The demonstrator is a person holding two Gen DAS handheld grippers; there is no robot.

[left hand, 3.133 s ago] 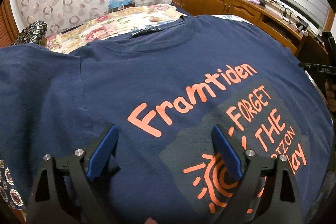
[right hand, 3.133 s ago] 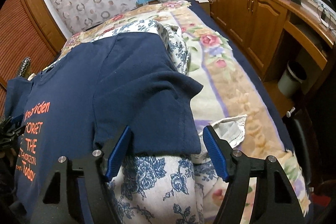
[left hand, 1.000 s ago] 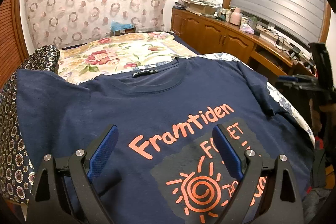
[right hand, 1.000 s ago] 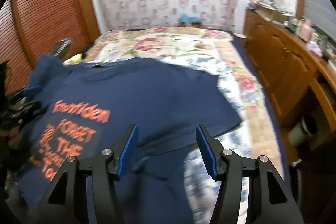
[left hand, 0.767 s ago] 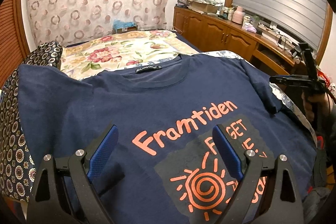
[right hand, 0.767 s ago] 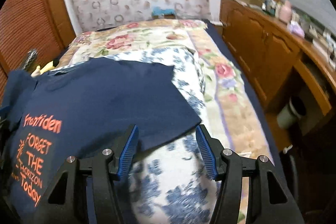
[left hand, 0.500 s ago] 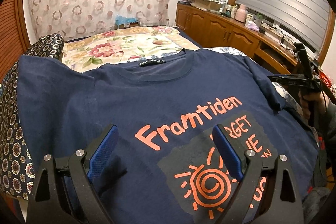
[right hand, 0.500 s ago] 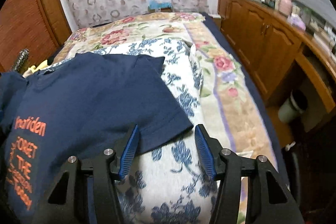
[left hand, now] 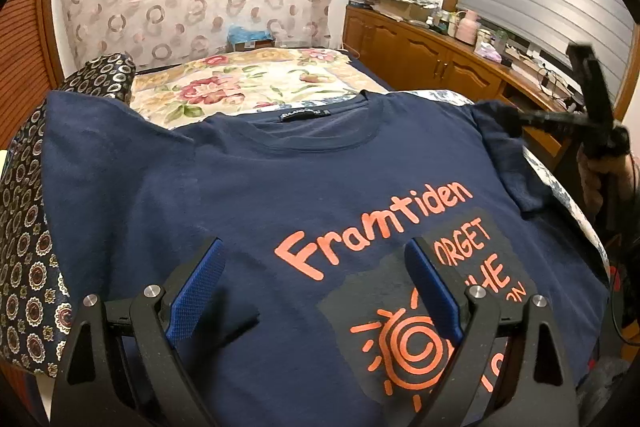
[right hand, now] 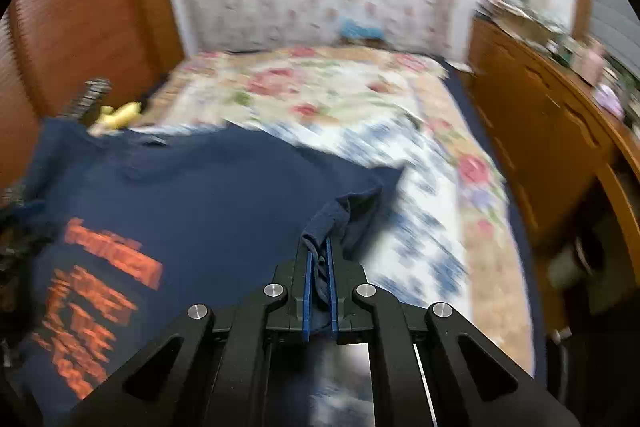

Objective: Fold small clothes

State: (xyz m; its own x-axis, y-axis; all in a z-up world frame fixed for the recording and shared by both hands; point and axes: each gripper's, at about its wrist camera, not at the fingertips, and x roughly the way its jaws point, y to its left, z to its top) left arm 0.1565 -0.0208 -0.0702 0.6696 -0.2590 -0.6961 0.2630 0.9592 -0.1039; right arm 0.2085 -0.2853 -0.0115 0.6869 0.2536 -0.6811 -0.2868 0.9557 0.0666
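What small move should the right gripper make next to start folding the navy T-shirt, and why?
Probably carry the sleeve inward across the chest print. The right gripper is shut on its bunched edge, the navy T-shirt lies spread flat face up, and the left gripper hangs open above it, holding nothing.

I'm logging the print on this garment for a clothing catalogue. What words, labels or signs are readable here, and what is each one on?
"Framtiden": orange letters across the chest of the navy blue T-shirt.
"ORGET": orange, on the shirt's dark grey print patch; its first letter is hidden behind a gripper finger.
"HE": orange, next line on that patch, likewise cut off.
Lower patch lines: only fragments, unreadable.
Black neck label: too small to read.
Right wrist view: print blurred.
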